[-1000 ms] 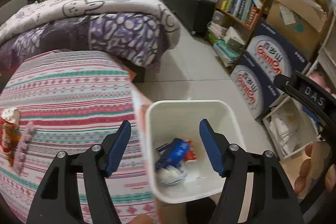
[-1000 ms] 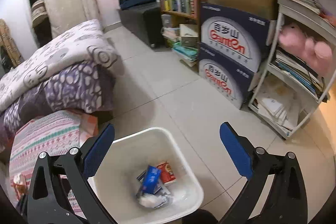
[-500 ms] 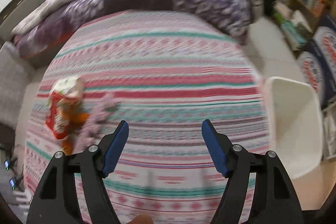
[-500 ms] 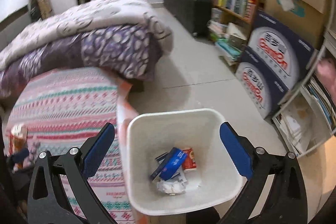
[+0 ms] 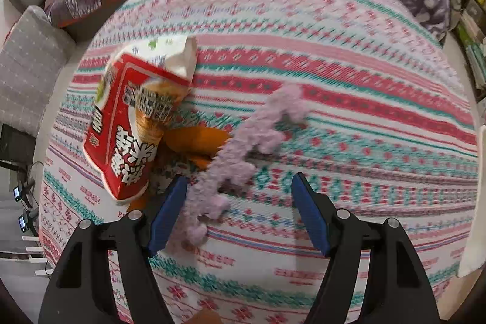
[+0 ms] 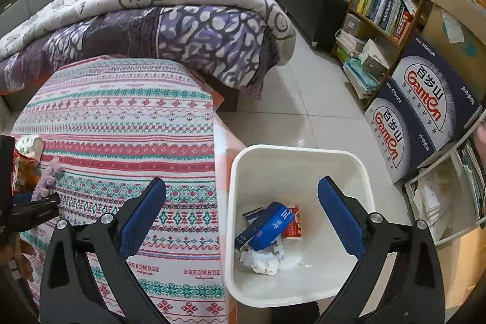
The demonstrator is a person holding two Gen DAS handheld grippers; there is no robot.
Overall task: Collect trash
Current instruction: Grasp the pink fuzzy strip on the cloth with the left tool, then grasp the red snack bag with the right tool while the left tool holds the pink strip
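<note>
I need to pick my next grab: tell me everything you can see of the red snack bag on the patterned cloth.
The red snack bag is a glossy, crinkled packet with large white characters and a food picture. Its white top is torn open and gaping, pointing away from the camera. It lies tilted on the patterned cloth, over orange scraps, with a fuzzy lilac strip just to its right. The open left hand-held gripper straddles that strip, not touching the bag.
</note>
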